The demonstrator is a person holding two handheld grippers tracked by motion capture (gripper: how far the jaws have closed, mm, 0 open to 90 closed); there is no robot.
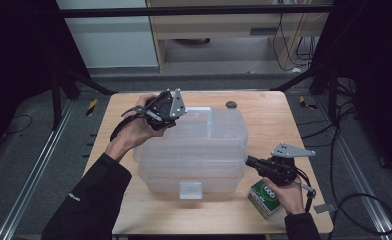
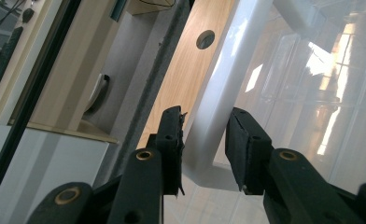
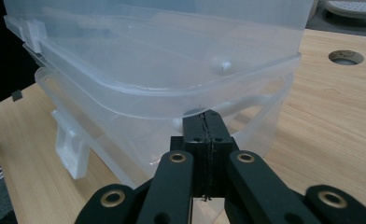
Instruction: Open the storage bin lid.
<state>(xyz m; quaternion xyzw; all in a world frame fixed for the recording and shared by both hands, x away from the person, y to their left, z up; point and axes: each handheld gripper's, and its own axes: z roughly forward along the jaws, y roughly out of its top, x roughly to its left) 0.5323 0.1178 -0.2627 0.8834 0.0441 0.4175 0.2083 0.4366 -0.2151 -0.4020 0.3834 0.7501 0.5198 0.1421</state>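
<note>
A clear plastic storage box (image 1: pixel 194 170) with a clear lid (image 1: pixel 219 130) stands in the middle of the wooden table (image 1: pixel 269 120). My left gripper (image 1: pixel 170 119) is at the lid's far left corner. In the left gripper view its jaws (image 2: pixel 204 140) straddle the lid's white rim (image 2: pixel 218 84). One pad lies against the rim and a thin gap shows at the other. My right gripper (image 1: pixel 249 161) is shut and holds nothing. Its tips (image 3: pixel 204 123) rest against the box's near right corner, just under the lid's edge (image 3: pixel 172 95).
A green and white carton (image 1: pixel 265 197) lies on the table under my right hand. The box's front latch (image 1: pixel 190 190) faces the near edge. A round hole (image 1: pixel 230 104) sits in the tabletop behind the box. Dark frame rails and cables surround the table.
</note>
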